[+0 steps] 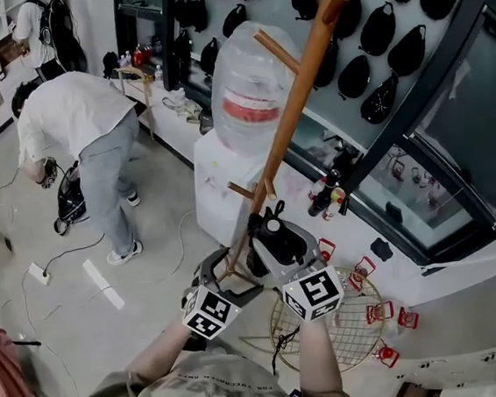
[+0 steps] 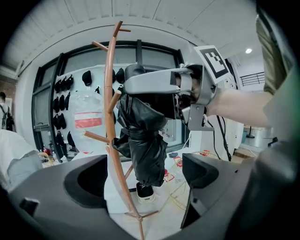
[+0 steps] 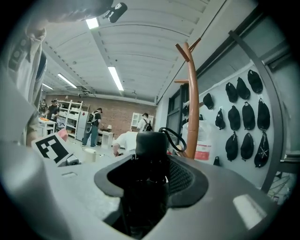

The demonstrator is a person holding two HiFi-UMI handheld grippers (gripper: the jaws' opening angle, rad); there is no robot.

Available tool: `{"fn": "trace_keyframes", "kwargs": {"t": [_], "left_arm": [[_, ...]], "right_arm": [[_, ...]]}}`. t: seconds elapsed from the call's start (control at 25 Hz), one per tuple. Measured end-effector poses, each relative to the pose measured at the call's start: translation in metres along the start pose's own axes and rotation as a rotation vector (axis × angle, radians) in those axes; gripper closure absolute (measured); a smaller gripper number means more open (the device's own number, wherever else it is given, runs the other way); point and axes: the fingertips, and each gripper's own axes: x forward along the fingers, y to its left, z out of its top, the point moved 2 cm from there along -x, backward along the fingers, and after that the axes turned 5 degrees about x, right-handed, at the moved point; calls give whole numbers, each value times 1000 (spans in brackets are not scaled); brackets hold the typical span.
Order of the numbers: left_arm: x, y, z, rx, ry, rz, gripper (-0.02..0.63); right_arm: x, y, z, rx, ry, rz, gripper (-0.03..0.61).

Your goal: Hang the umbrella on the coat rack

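Note:
The wooden coat rack (image 1: 294, 91) slants up through the head view, with short pegs along its pole. My right gripper (image 1: 267, 228) is shut on the handle of a folded black umbrella (image 3: 151, 143), close beside the pole. The umbrella's wrist loop (image 3: 174, 137) sticks out toward the rack (image 3: 192, 108). In the left gripper view the umbrella's bundled canopy (image 2: 143, 145) hangs below the right gripper (image 2: 185, 93), just right of the pole (image 2: 110, 122). My left gripper (image 2: 145, 187) is open, with nothing between its jaws, and sits low beside the rack's base (image 1: 229, 270).
A white water dispenser with a large bottle (image 1: 250, 87) stands right behind the rack. A person (image 1: 73, 123) bends over at the left, with cables on the floor. A round wire basket (image 1: 348, 315) lies at my right. Black bags (image 1: 370, 22) hang on the wall.

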Motion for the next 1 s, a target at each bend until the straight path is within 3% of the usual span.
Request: {"fn": "trace_keyframes", "kwargs": {"t": [1.0], "left_arm": [[29, 51, -8, 19, 22, -69, 138]], "right_arm": [[60, -42, -51, 45, 122, -84, 374]]}}
